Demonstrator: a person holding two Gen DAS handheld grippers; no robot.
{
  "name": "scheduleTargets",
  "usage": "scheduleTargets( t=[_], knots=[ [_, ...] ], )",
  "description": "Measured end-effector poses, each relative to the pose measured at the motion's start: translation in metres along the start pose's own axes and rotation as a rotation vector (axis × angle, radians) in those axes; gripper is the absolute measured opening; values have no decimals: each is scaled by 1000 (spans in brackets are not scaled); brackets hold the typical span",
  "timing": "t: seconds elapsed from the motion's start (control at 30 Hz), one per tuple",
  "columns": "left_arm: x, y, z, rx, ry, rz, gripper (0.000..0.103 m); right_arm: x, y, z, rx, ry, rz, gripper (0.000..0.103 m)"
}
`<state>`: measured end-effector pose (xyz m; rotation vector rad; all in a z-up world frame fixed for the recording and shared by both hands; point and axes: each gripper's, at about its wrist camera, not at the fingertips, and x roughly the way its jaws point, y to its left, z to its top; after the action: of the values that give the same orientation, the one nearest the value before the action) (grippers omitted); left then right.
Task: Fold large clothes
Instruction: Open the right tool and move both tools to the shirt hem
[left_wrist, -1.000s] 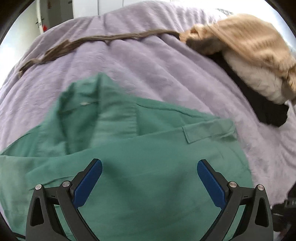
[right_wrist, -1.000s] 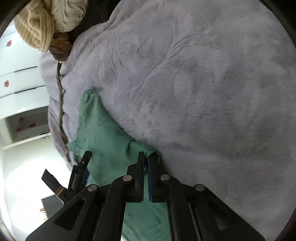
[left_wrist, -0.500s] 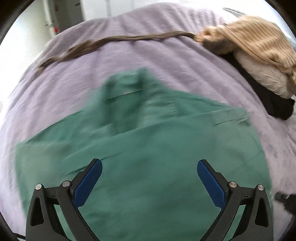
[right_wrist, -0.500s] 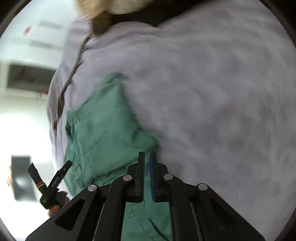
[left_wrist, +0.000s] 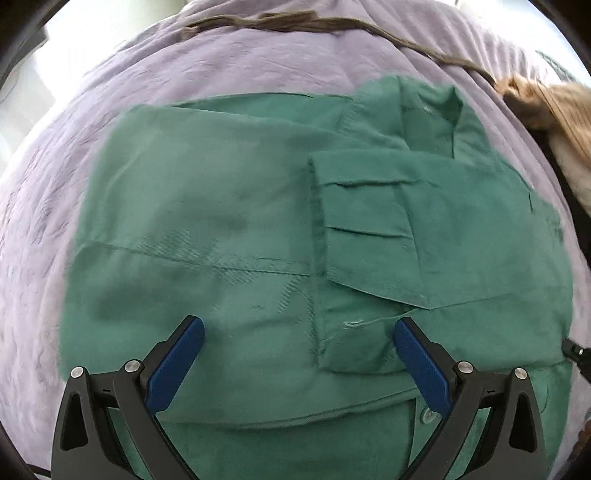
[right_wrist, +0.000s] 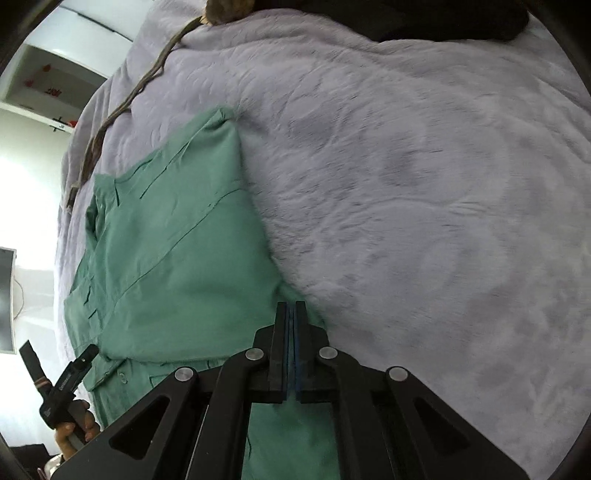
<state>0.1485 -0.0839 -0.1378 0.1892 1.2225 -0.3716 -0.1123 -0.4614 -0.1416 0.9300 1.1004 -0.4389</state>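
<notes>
Only the left wrist view shows the green shirt's (left_wrist: 258, 236) chest pocket flap (left_wrist: 373, 240); only the right shows a hand (right_wrist: 72, 430) gripping the other tool. The shirt lies on the lilac blanket (right_wrist: 424, 177), collar (left_wrist: 413, 110) away from the person. The left gripper (left_wrist: 297, 354) points steeply down, jaws wide, empty. The right gripper (right_wrist: 291, 314) is closed at the shirt's edge; whether it pinches cloth is unclear.

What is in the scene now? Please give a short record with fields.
surface: lilac plush blanket
garment: green shirt, partly folded, lying flat on the blanket
left tool: open, above the shirt, nothing between its pads
right tool: shut, at the shirt's edge; whether it pinches cloth cannot be told
other: brown belt; beige knit clothes
</notes>
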Motion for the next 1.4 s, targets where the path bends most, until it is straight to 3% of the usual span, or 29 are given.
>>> scheduleTargets(
  t=[0.07,0.13,0.27,0.33,0.43,0.57,0.9,0.97,1.4],
  knots=[
    [-9,9,-1,-13,-17,17,103,-9,-2,-3,-8,4,-19,4],
    [-15,20,-1,-21,-28,101,103,-18,-2,-8,-19,12,-9,4],
    [-21,43,-4,-94,9,99,103,-34,7,-23,-42,35,-1,4],
    [-31,43,-8,-84,5,101,103,-40,10,-32,-49,54,2,7],
    [-47,28,-16,-35,17,106,103,-47,12,-47,-50,87,5,22],
    [-71,10,-37,15,47,80,103,-59,11,-66,-62,115,-4,58],
    [-113,-17,-94,5,123,70,103,-80,23,-99,-144,188,18,67],
    [-121,-19,-105,-10,128,67,103,-84,28,-104,-176,196,34,86],
    [-152,-12,-146,-74,145,90,103,-89,57,-127,-261,236,121,89]
  ],
)
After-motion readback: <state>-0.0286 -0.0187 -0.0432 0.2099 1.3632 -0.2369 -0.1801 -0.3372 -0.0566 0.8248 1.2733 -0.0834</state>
